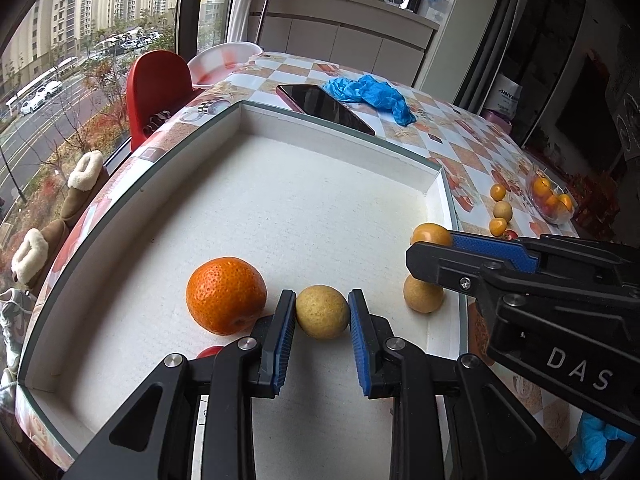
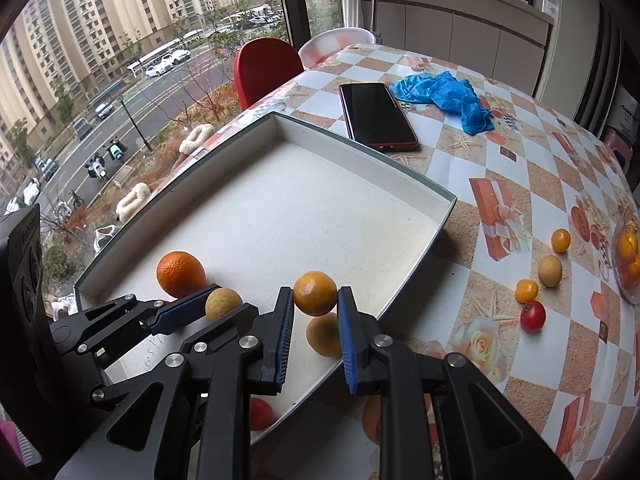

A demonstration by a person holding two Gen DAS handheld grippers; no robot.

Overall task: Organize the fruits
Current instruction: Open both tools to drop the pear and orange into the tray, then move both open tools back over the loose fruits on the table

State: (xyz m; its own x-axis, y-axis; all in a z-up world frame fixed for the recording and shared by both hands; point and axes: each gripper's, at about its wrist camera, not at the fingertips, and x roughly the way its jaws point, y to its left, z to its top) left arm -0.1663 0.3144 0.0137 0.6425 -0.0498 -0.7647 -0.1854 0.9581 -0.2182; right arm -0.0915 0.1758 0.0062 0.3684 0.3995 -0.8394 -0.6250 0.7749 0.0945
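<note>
Left wrist view: our left claw [image 1: 322,312] clamps a tan fruit [image 1: 322,311] on the tray [image 1: 340,128] floor, lower centre. Our right claw [image 2: 316,300] grips an orange fruit [image 2: 315,293]; we lower it gently beside the resting one [image 2: 323,334].

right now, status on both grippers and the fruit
Left gripper shut on tan fruit in the tray. Right gripper shut on yellow-orange fruit, above another tan fruit. Nothing in the way.
</note>
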